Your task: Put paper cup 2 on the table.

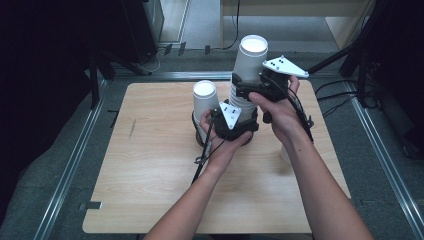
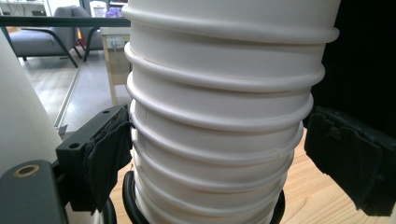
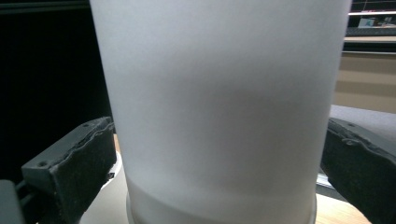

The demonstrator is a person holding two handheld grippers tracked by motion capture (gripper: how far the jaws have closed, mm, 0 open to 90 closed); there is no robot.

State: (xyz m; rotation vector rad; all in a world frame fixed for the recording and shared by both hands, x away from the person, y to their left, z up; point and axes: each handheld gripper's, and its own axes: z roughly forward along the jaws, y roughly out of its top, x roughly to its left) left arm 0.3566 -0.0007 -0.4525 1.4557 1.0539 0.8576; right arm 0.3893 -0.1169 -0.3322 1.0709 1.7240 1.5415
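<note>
A tall stack of upturned white paper cups stands mid-table, with its ribbed rims close up in the left gripper view. My left gripper is low on the stack, both black pads against the rims. Higher up, my right gripper is shut on the topmost cup, a pad on each side of its smooth wall. A shorter upturned cup stands just left of the stack.
The light wooden table is framed by metal rails. Black stands and cables sit at the far corners. A black cable hangs from the left gripper, and a dark ring lies at the foot of the stack.
</note>
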